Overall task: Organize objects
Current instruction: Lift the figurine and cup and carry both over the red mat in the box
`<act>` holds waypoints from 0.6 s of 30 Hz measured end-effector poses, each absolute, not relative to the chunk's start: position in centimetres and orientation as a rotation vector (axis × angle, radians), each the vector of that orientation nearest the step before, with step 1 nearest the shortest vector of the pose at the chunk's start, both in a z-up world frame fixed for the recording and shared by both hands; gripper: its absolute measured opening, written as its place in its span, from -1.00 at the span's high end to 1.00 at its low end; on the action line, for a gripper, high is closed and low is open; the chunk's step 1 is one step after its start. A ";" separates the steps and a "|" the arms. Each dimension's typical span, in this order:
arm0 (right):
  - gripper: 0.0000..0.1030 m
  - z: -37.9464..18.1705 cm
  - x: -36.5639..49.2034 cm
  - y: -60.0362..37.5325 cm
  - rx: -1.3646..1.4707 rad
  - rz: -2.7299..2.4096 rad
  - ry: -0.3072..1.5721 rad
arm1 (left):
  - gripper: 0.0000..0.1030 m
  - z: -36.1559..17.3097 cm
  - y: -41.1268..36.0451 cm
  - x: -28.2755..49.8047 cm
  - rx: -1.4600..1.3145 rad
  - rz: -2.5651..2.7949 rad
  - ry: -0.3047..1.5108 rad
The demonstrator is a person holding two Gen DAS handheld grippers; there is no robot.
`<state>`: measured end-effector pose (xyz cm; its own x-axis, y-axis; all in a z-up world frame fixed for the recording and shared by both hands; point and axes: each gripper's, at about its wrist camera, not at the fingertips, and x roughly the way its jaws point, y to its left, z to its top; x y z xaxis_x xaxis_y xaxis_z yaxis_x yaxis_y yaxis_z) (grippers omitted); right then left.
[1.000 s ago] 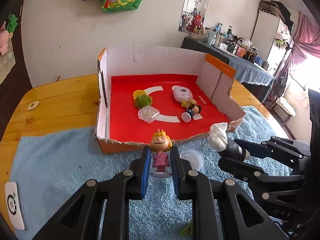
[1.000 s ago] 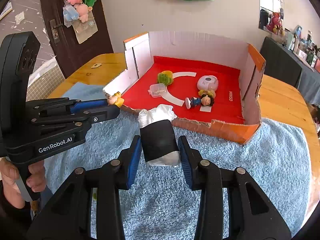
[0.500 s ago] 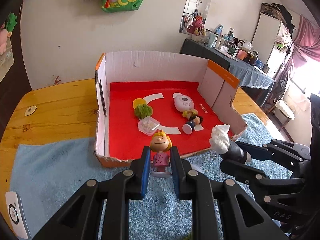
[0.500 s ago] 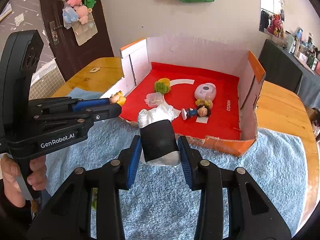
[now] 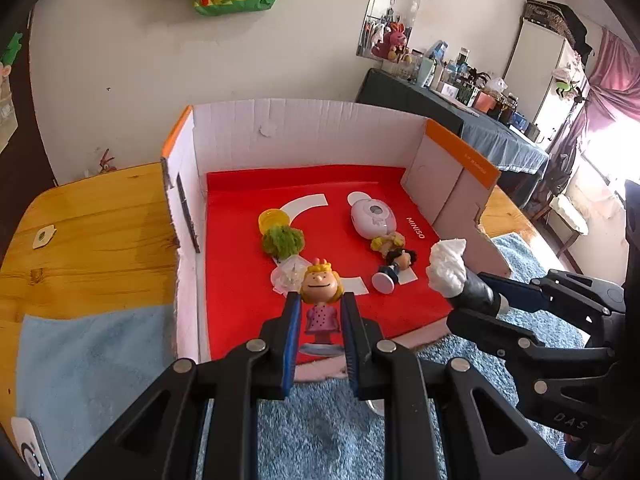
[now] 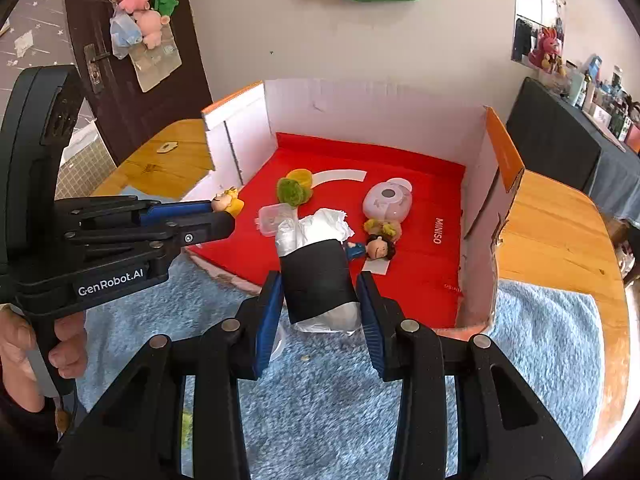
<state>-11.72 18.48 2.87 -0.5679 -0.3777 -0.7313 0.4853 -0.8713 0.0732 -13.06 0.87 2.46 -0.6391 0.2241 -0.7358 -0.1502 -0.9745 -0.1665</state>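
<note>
- The left hand-held gripper (image 5: 320, 320) is clamped tight on a small doll (image 5: 321, 300) with yellow hair and a pink dress, held upright by its body, its round base hanging free below the pads.
- The right hand-held gripper (image 6: 318, 300) is closed partway on a roll (image 6: 316, 276) wrapped in black, with white crumpled paper sticking out of its far end.
- Both loads hang over the low torn front edge of the cardboard box (image 5: 304, 132), above its red floor.
- Inside lie a green tuft (image 5: 283, 241) on a yellow cap, a clear little tub (image 5: 289, 272), a pale pink gadget (image 5: 372, 220) and a dark-haired doll (image 5: 394, 268) on its side.
- The box sits on a blue towel (image 5: 80, 360) spread over the wooden worktop (image 5: 88, 232).
- Risk, as I judge it: the doll is top-heavy on a narrow base, so letting go from this height could tip it onto the tub just beyond it.
- The roll is loosely stuffed; a slack release might shed paper or set it rolling into the lying doll.
- The two hand-held grippers are near each other, so a sideways drift could knock them together.
- Against the earlier frames, both have travelled forward from above the towel to over the box; grips are unchanged.
</note>
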 end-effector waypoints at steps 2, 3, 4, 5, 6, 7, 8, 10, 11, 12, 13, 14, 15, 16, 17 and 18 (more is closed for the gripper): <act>0.30 2.6 -12.4 18.5 1.091 -2.409 0.189 | 0.60 2.2 0.9 -13.6 -1.230 2.658 -0.134; 0.30 2.5 -12.6 18.5 1.097 -2.408 0.191 | 0.60 2.0 0.9 -13.9 -1.237 2.654 -0.132; 0.30 2.3 -12.9 18.4 1.105 -2.405 0.192 | 0.60 1.8 1.0 -14.1 -1.245 2.649 -0.132; 0.30 2.1 -13.2 18.4 1.112 -2.402 0.193 | 0.60 1.6 1.0 -14.4 -1.253 2.643 -0.131; 0.30 1.9 -13.5 18.4 1.120 -2.397 0.193 | 0.60 1.4 1.0 -14.6 -1.259 2.639 -0.131; 0.30 1.6 -13.8 18.3 1.128 -2.391 0.192 | 0.60 1.2 1.1 -14.7 -1.263 2.635 -0.130; 0.30 1.4 -14.0 18.3 1.134 -2.386 0.190 | 0.60 1.0 1.1 -14.9 -1.270 2.631 -0.128; 0.30 1.1 -14.4 18.2 1.142 -2.378 0.185 | 0.60 0.7 1.1 -15.2 -1.280 2.623 -0.130; 0.30 0.9 -14.6 18.1 1.147 -2.371 0.181 | 0.60 0.4 1.0 -15.4 -1.288 2.616 -0.133; 0.30 0.6 -14.9 17.9 1.155 -2.354 0.174 | 0.60 0.2 1.0 -15.5 -1.295 2.610 -0.135; 0.30 0.6 -14.9 17.9 1.155 -2.354 0.174 | 0.60 0.0 1.0 -15.7 -1.304 2.603 -0.137; 0.30 0.5 -15.0 17.7 1.158 -2.348 0.175 | 0.60 -0.2 1.1 -15.8 -1.309 2.599 -0.135; 0.30 0.4 -15.2 17.5 1.161 -2.342 0.176 | 0.60 -0.4 1.1 -15.9 -1.315 2.596 -0.130; 0.30 0.3 -15.3 17.4 1.164 -2.333 0.177 | 0.60 -0.5 1.1 -15.9 -1.319 2.594 -0.127; 0.30 0.2 -15.4 17.2 1.167 -2.326 0.178 | 0.60 -0.7 1.1 -16.0 -1.323 2.590 -0.124; 0.30 0.1 -15.5 17.0 1.169 -2.318 0.177 | 0.60 -0.8 1.1 -16.1 -1.329 2.586 -0.121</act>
<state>-15.55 17.01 0.13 -0.4833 -0.4009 -0.7783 0.5144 -0.8494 0.1181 -16.12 1.12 -0.81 -0.5619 0.2413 -0.7912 -0.1664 -0.9699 -0.1776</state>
